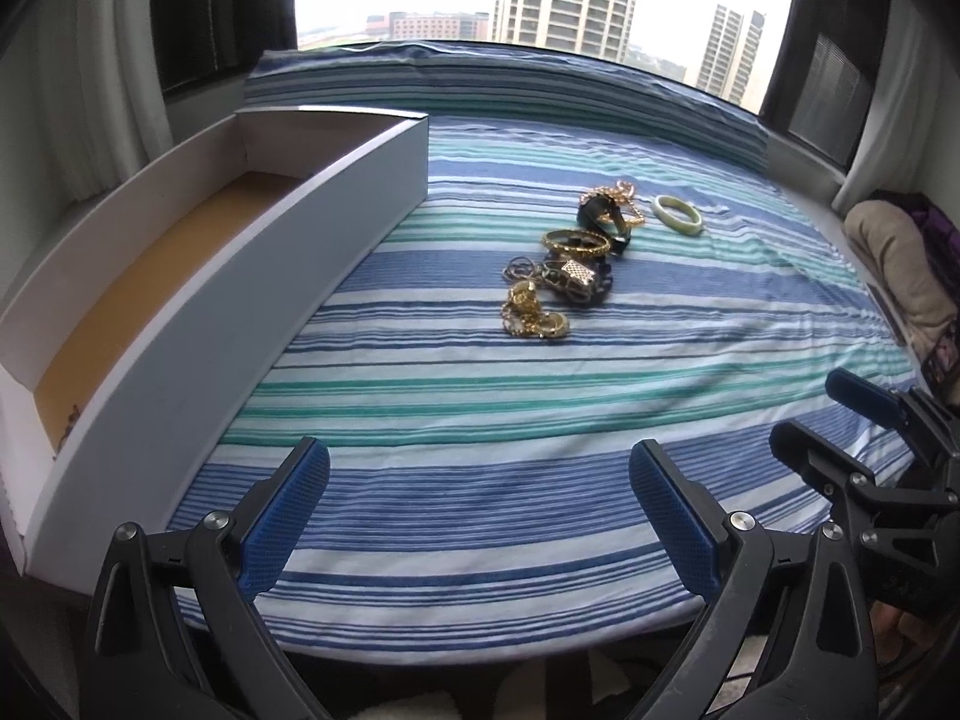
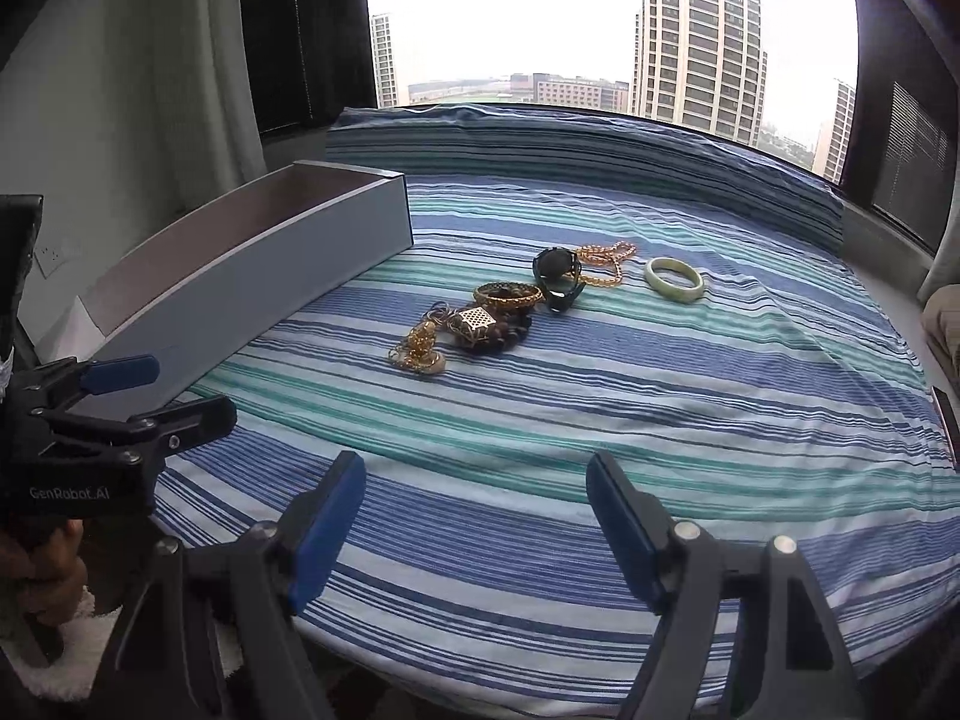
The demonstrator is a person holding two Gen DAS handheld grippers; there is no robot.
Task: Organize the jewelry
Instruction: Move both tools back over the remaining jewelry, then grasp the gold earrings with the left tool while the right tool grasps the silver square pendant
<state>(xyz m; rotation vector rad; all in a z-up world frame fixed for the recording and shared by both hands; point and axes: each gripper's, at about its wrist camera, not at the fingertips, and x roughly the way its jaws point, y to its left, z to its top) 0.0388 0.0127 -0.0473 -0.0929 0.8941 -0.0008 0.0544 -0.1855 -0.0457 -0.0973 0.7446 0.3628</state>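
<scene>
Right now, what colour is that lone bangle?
Pale green bangle, clearest in the right wrist view.

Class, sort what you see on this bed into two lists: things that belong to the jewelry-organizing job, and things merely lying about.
Belongs to the job:
- pale green bangle
- black watch
- gold bangle
- tangled gold chains
- open white box

Just lying about:
- striped bedsheet
- beige cloth bundle

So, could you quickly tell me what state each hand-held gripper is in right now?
Left hand-held gripper: open, holding nothing.
Right hand-held gripper: open, holding nothing.
</scene>
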